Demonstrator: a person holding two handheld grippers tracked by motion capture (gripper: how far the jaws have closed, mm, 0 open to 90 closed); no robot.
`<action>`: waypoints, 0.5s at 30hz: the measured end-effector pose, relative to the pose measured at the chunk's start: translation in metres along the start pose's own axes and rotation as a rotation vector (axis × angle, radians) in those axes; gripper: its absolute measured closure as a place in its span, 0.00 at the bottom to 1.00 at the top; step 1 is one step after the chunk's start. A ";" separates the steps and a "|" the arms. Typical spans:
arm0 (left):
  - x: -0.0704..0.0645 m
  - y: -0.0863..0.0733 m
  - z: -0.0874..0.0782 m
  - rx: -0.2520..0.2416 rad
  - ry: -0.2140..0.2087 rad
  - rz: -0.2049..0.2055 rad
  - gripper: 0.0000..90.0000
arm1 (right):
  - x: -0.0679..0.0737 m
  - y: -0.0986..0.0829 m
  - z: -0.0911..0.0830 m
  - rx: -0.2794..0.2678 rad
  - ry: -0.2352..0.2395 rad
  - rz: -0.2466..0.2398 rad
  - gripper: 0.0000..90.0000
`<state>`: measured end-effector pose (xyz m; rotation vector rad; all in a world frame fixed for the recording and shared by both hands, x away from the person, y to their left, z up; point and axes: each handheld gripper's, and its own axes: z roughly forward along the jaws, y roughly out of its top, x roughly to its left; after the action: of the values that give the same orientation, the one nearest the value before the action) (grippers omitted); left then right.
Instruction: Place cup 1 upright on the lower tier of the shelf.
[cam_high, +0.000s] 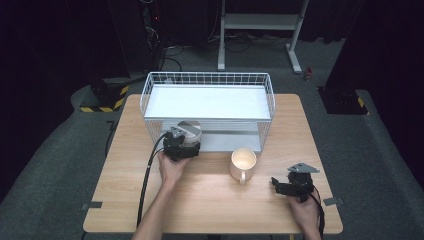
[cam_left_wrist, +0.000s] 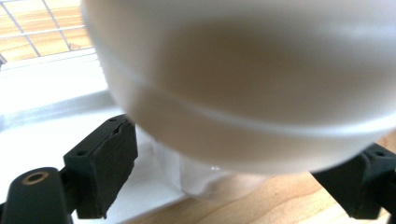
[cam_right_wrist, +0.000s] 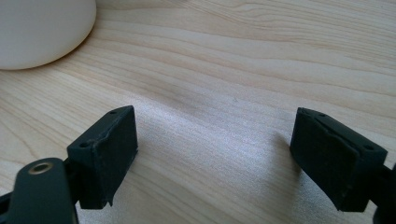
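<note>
A pale round bowl (cam_high: 190, 128) hangs at the front of the white wire basket (cam_high: 210, 76), at its left half. My left gripper (cam_high: 184, 141) is shut on it; in the left gripper view the blurred bowl (cam_left_wrist: 252, 79) sits between the two black jaws, both touching its sides. A cream mug (cam_high: 243, 163) stands on the wooden table (cam_high: 210, 207) with its handle toward the person. My right gripper (cam_high: 278, 185) rests low on the table right of the mug, open, with bare wood between its jaws (cam_right_wrist: 215, 140). The mug (cam_right_wrist: 42, 28) is at the upper left there.
The wire basket has a white floor and stands at the table's far side; its wires (cam_left_wrist: 42, 28) show behind the bowl. Black cables trail from both grippers. Metal stand legs (cam_high: 257, 22) rise beyond the table on grey carpet.
</note>
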<state>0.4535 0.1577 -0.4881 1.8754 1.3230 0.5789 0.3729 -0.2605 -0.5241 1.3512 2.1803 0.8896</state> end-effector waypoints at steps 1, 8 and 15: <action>0.000 -0.001 -0.001 0.002 0.000 0.001 0.15 | 0.000 0.000 0.000 0.000 0.000 0.000 0.17; -0.002 -0.008 -0.003 0.011 -0.002 0.004 0.17 | 0.000 0.000 0.000 0.000 0.000 0.000 0.17; -0.005 -0.018 -0.007 -0.010 0.011 -0.008 0.23 | 0.000 0.000 0.000 0.000 0.000 0.000 0.17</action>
<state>0.4356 0.1583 -0.4978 1.8605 1.3314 0.5918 0.3729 -0.2605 -0.5241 1.3511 2.1803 0.8893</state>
